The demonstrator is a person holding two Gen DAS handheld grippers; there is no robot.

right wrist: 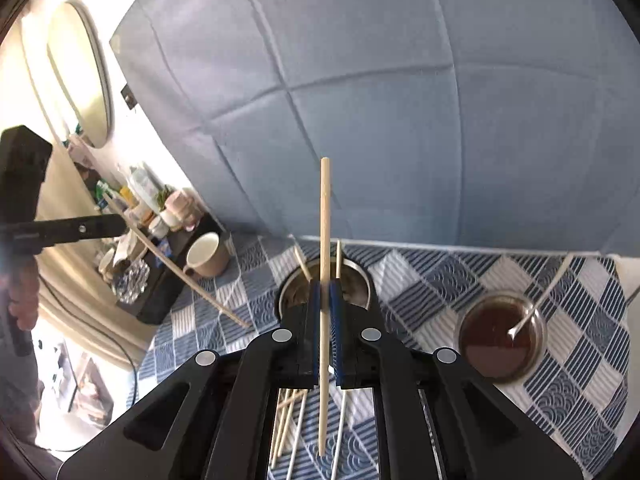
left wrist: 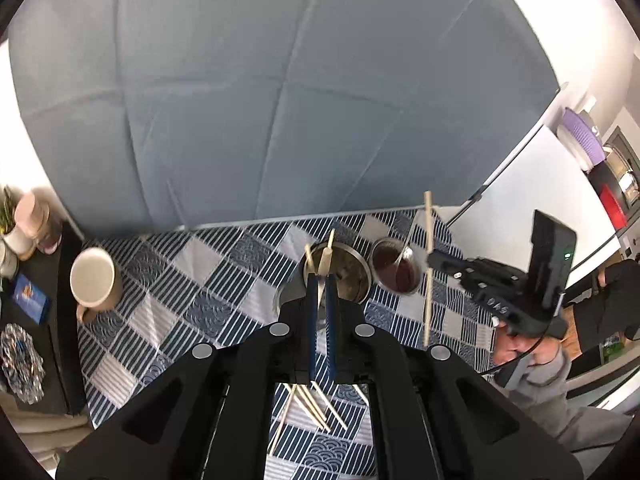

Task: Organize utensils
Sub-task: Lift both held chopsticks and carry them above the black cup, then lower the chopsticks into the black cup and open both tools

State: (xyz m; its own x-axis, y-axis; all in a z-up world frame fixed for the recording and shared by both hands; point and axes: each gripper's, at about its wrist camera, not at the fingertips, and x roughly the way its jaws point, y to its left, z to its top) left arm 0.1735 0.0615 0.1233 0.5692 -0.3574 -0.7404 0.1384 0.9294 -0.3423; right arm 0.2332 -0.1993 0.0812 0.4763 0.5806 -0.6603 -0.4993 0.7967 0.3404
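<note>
My left gripper (left wrist: 319, 280) is shut on a wooden chopstick (left wrist: 325, 261) and holds it over a steel utensil cup (left wrist: 352, 280) that holds two chopsticks. My right gripper (right wrist: 325, 292) is shut on another wooden chopstick (right wrist: 325, 220), held upright above the same steel cup (right wrist: 362, 280). In the left wrist view the right gripper (left wrist: 434, 260) shows at the right with its chopstick (left wrist: 428, 240). In the right wrist view the left gripper (right wrist: 116, 222) shows at the left with its chopstick (right wrist: 180, 272). Several loose chopsticks (left wrist: 308, 404) lie on the checked cloth below; they also show in the right wrist view (right wrist: 288, 420).
A brown glass bowl with a spoon (left wrist: 398, 270) stands right of the cup, also in the right wrist view (right wrist: 500, 336). A beige mug (left wrist: 96, 278) lies at the left on the blue checked tablecloth (left wrist: 192, 280). A blue padded wall (left wrist: 280, 100) rises behind. A cluttered dark side table (right wrist: 160, 280) stands left.
</note>
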